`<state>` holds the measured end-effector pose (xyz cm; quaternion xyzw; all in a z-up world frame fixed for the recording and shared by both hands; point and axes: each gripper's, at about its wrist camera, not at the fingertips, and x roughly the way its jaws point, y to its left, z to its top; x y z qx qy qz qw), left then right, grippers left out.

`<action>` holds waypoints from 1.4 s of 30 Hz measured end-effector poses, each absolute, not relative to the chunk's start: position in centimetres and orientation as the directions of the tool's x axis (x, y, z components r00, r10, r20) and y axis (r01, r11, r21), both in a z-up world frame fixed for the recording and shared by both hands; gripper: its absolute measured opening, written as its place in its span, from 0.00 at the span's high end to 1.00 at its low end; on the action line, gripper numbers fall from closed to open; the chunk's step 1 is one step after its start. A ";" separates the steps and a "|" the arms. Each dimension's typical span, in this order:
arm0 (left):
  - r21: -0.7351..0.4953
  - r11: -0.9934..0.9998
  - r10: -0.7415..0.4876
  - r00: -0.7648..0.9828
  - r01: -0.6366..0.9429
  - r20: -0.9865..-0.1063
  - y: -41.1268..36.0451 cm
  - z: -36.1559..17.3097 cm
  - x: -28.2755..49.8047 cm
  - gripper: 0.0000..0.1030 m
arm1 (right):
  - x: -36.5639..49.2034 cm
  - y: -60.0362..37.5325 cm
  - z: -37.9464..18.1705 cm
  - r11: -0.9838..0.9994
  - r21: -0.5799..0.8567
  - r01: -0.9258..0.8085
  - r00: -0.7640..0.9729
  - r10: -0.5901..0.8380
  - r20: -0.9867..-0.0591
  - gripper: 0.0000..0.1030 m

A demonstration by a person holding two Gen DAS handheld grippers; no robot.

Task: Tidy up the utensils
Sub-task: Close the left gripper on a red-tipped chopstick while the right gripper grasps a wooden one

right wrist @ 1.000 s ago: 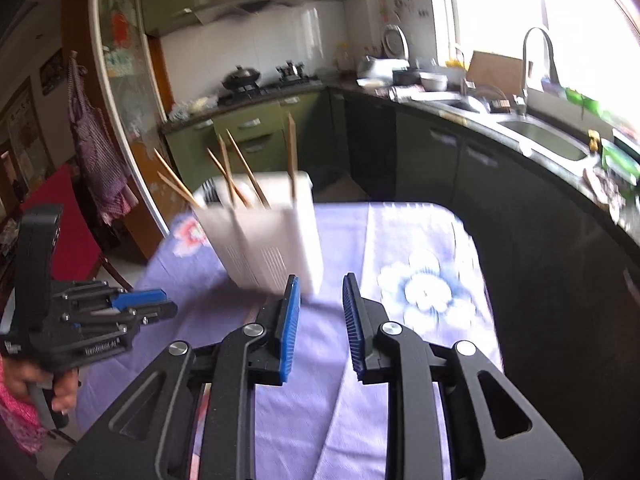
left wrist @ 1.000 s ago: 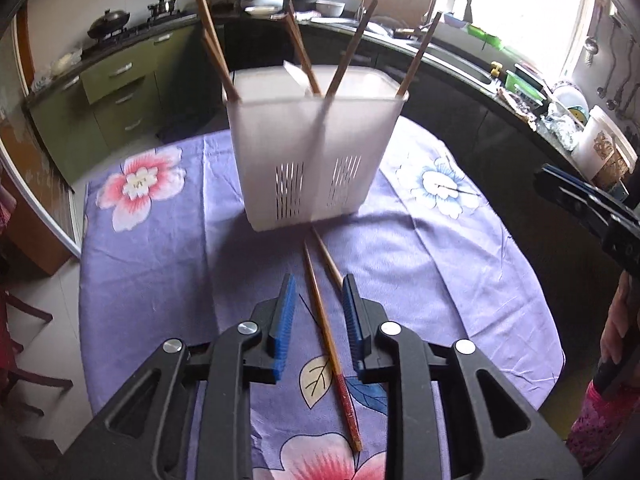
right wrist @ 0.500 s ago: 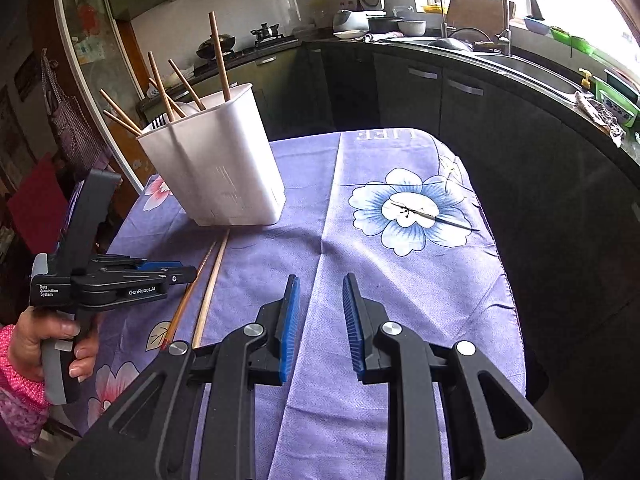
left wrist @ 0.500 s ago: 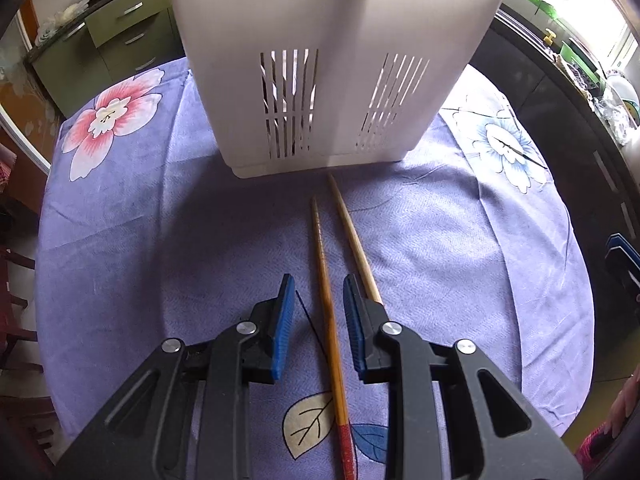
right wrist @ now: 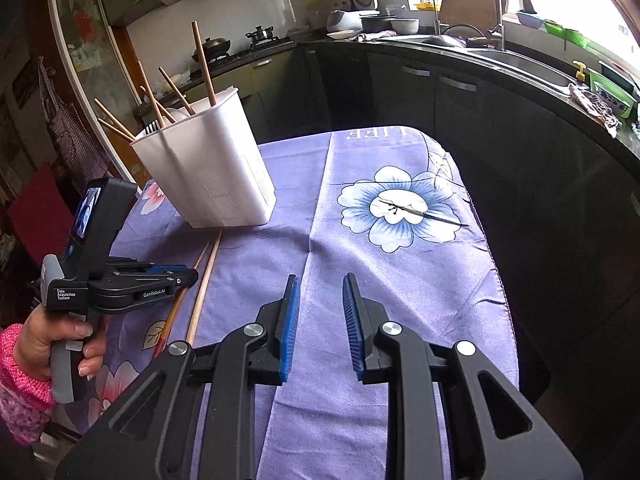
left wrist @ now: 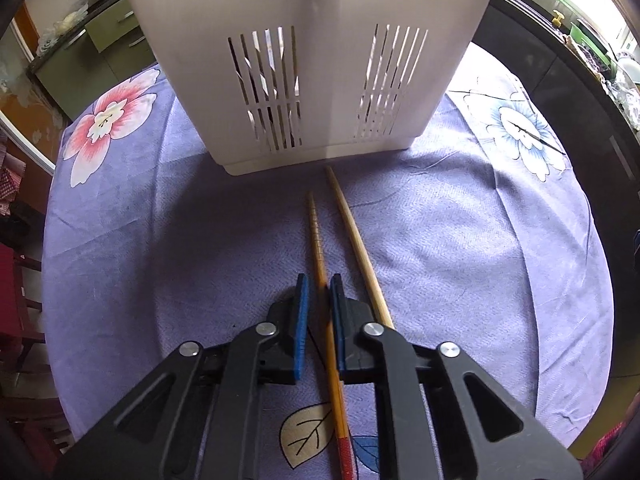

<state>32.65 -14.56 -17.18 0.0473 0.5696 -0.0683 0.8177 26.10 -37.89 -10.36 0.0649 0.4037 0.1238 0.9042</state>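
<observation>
Left gripper [left wrist: 318,286] clenched on orange chopstick [left wrist: 316,236] lying on purple floral tablecloth [left wrist: 160,240], near white utensil holder [left wrist: 312,60]. Pale chopstick [left wrist: 352,232] just right of it. Right gripper [right wrist: 319,286] released, empty, over cloth.

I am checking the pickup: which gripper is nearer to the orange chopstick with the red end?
Left. The left gripper is shut on the orange chopstick with the red end; the right gripper hangs open over bare cloth, apart from it.
</observation>
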 end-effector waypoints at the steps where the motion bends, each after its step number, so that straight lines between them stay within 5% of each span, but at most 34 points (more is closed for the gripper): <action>1: -0.001 0.986 -0.058 0.341 0.166 -0.938 -14.5 -17.1 32.6 0.93 | 26.0 -37.9 -10.3 0.961 0.217 -0.171 0.645 0.276 -0.713 0.71; 10: -0.024 0.987 -0.087 0.403 0.160 -0.911 -12.6 -14.6 31.2 0.94 | 26.1 -37.8 -10.6 0.962 0.212 -0.174 0.628 0.274 -0.728 0.71; 21: -0.076 0.987 -0.150 0.613 0.144 -0.775 -6.7 -7.5 24.6 0.94 | 28.7 -28.7 -13.3 0.928 0.199 -0.315 0.500 0.341 -0.796 0.64; 34: -0.129 0.979 -0.201 0.666 0.156 -0.718 -3.2 -6.6 21.6 0.94 | 34.1 -19.3 -16.5 0.932 0.108 -0.345 0.421 0.257 -0.870 0.64; 42: -0.135 0.975 -0.221 0.668 0.179 -0.710 -2.9 -6.7 21.5 0.94 | 35.6 -17.2 -17.9 0.938 0.071 -0.339 0.391 0.209 -0.896 0.73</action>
